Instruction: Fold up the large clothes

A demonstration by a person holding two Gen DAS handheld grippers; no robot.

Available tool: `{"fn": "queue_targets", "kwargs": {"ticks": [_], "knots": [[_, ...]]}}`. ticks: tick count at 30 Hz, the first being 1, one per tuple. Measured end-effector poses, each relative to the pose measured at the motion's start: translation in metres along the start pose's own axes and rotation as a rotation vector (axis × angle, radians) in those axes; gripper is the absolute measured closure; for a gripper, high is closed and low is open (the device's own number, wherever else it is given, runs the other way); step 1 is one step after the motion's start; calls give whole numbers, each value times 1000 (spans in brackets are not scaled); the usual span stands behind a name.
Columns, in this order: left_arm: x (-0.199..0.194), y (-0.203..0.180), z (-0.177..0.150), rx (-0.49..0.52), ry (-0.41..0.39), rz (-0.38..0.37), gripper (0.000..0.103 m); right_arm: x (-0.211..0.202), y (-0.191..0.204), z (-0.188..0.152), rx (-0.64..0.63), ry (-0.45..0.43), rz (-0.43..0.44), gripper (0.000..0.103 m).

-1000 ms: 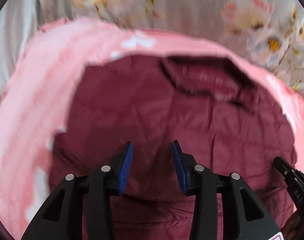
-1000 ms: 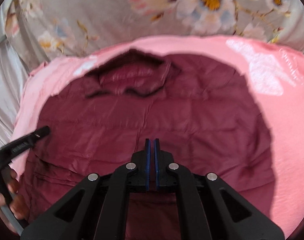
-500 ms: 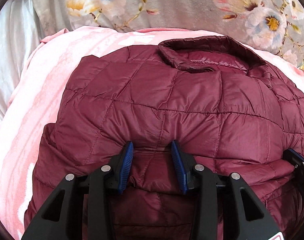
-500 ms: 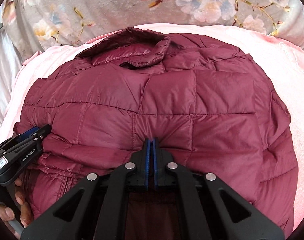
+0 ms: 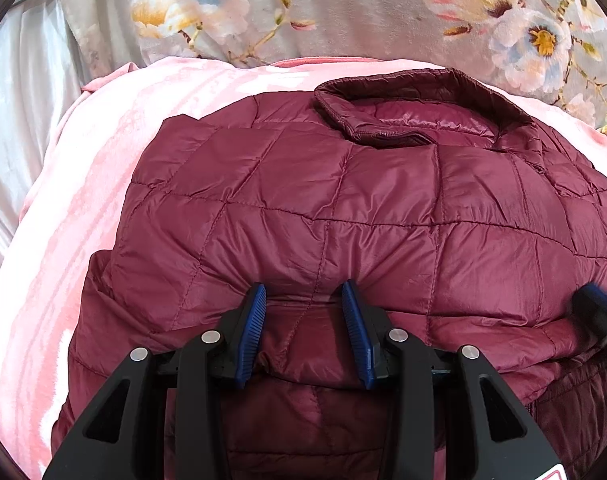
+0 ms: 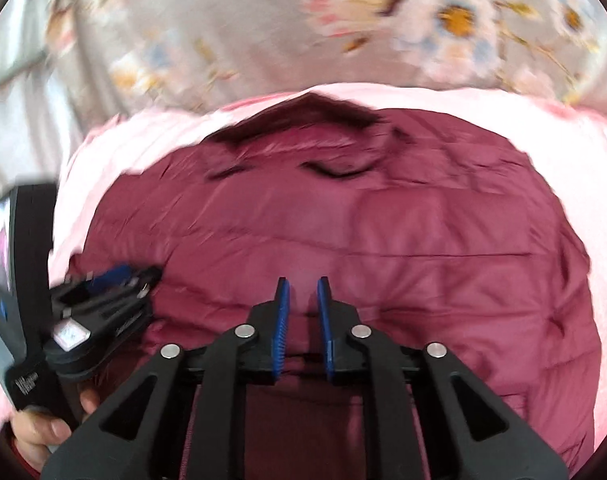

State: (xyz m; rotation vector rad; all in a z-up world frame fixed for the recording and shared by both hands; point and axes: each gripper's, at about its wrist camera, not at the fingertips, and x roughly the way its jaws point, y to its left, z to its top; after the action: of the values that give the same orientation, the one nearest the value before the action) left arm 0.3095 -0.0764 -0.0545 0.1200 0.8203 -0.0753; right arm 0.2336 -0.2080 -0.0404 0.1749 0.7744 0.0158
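Bedding with a grey floral print (image 5: 343, 12) is seen beyond the jacket, filling the far side of both views, and a pale silvery sheet (image 5: 19, 128) lies off the jacket's left. A pink blanket (image 5: 63, 220) is spread beneath the jacket and shows around its left, far and right edges. The quilted maroon puffer jacket (image 5: 343, 208) is laid flat on that blanket, its collar (image 5: 403, 120) at the far end, and a lower layer has been doubled up over the body so that a folded edge runs across the near part.

The left tongs (image 5: 303, 300) are held at that folded edge near the jacket's near-left part, their blue-padded fingers (image 5: 255, 316) spread wide apart, with a bulge of fabric lying between them but not pinched. The right tongs (image 6: 301, 292) are positioned over the jacket's near-middle; a narrow gap is visible between the pads, so they are parted and nothing is gripped. The right wrist view is blurred by motion. In it, the left tongs are seen at the jacket's left edge, with the person's left hand (image 6: 43, 432) on the handle.
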Motion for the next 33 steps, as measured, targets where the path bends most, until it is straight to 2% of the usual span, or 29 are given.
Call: {"fn": "queue_targets", "kwargs": {"ticks": [2,5,11,15,18,20,23,24,27,30,32,33], "knots": [[0,0,0,0,0,0,64,7,4,-2,-22,33,-20,89],[0,0,0,0,-1,1,64,16,-3,-2,12,72,7,89],[0,1,0,-1,0,-1,64,16,-5,-2,19,80,16,89],[-4,8,-1,-21,1,-37,60,14,-17,-4,85,83,83,88],[-18,24,-6,-14,25,-48,42,1,-29,-6,138,92,112,78],[-27,42,-9,2,43,-46,40,-13,-40,-6,156,103,140,64],[-30,79,0,-27,94,-35,41,-31,-60,10,179,83,111,52],[-30,89,7,-59,103,-55,41,-33,-66,19,199,67,111,51],[-31,112,43,-207,93,-179,41,-26,-89,51,322,7,153,50],[-22,105,82,-263,62,-281,41,2,-107,75,459,6,223,50],[-1,90,103,-286,102,-368,41,25,-116,82,561,35,292,49],[18,80,112,-310,149,-400,41,41,-122,84,631,54,335,49]]}}
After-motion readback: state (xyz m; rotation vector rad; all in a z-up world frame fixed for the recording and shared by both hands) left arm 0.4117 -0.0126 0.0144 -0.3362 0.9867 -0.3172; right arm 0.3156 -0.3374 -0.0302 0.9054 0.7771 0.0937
